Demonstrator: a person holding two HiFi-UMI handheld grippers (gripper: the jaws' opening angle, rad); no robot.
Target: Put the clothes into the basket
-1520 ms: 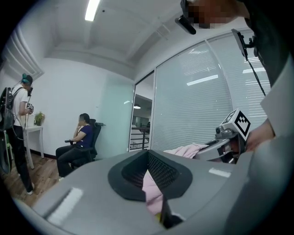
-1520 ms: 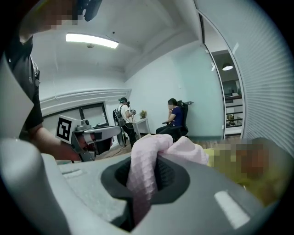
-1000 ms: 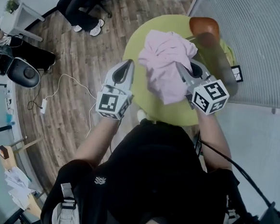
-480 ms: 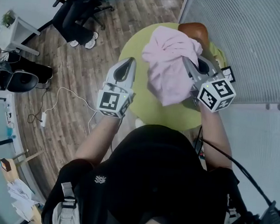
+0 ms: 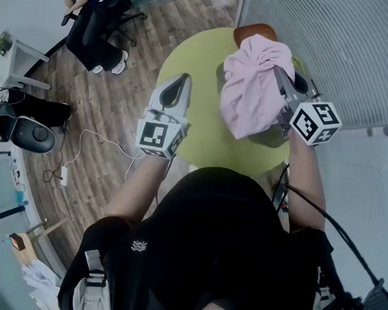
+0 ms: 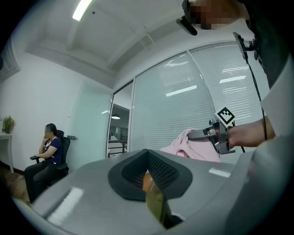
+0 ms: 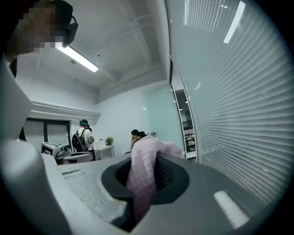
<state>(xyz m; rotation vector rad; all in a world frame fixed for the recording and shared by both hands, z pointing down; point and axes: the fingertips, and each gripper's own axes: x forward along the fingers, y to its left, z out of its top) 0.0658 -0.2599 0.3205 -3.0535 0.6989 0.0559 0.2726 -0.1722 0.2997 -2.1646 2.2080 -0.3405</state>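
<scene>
Right hand-held gripper [image 5: 278,75] is pinching the crumpled pink cloth garment [image 5: 251,90], which is hanging long-axis down directly over the dark grey round basket [image 5: 268,135].

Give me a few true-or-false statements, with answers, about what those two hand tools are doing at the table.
1. The right tool grips a pink cloth. True.
2. The left tool grips that cloth too. False: it is apart from the cloth and holds nothing.
3. The table is round and yellow-green. True.
4. The cloth lies flat on the table. False: it hangs from the right tool, lifted above the table.
5. Nobody else is in the room. False: a person sits across the room.
</scene>
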